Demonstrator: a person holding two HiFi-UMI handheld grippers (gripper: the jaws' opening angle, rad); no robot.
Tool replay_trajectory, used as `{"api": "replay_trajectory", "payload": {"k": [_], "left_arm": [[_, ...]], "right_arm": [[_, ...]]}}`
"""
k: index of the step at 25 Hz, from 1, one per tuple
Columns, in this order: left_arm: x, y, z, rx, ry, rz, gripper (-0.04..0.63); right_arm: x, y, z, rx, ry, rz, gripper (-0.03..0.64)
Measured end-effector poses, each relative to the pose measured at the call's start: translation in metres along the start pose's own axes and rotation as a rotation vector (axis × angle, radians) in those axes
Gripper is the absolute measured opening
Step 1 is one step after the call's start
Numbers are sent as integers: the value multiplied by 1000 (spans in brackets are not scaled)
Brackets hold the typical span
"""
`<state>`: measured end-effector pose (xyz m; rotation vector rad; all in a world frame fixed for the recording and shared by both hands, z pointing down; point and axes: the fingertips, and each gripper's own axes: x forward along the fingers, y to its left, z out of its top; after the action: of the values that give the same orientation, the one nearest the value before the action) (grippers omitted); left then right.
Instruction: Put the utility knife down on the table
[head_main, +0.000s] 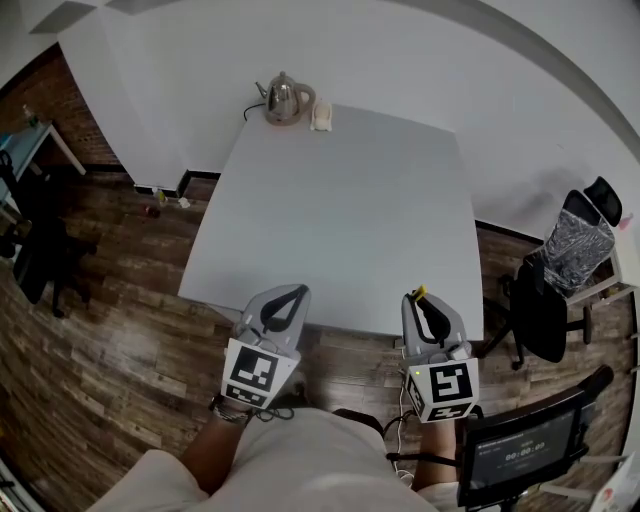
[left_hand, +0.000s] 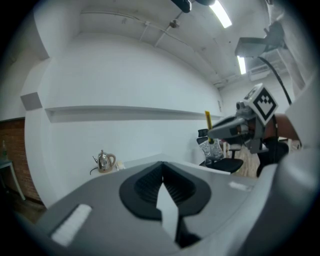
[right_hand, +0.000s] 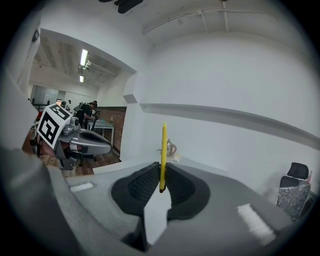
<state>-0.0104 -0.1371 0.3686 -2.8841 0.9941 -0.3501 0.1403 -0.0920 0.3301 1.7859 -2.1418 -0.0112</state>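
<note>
The utility knife (right_hand: 163, 150) is a thin yellow strip standing upright between the black pads of my right gripper (right_hand: 162, 176), which is shut on it. In the head view its yellow tip (head_main: 421, 294) pokes out of the right gripper (head_main: 426, 302), just over the near edge of the white table (head_main: 340, 200). My left gripper (head_main: 288, 297) hovers at the same edge, further left. Its pads (left_hand: 150, 182) meet at the tip with nothing between them. From the left gripper view, the right gripper (left_hand: 220, 131) shows with the knife (left_hand: 208, 120) sticking up.
A steel kettle (head_main: 285, 100) and a small white object (head_main: 322, 118) stand at the table's far edge. Black office chairs (head_main: 545, 300) are to the right of the table, and a dark screen (head_main: 515, 450) sits at the bottom right. The floor is wood.
</note>
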Motion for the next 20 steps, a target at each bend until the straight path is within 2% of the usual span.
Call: {"api": "replay_trajectory", "payload": {"k": [5, 20], "left_arm": [[-4, 19, -12, -30, 8, 2, 6], [-10, 26, -18, -53, 8, 30, 6]], "right_arm": [[16, 19, 3, -10, 9, 4, 46], [21, 27, 5, -30, 7, 27, 46]]}}
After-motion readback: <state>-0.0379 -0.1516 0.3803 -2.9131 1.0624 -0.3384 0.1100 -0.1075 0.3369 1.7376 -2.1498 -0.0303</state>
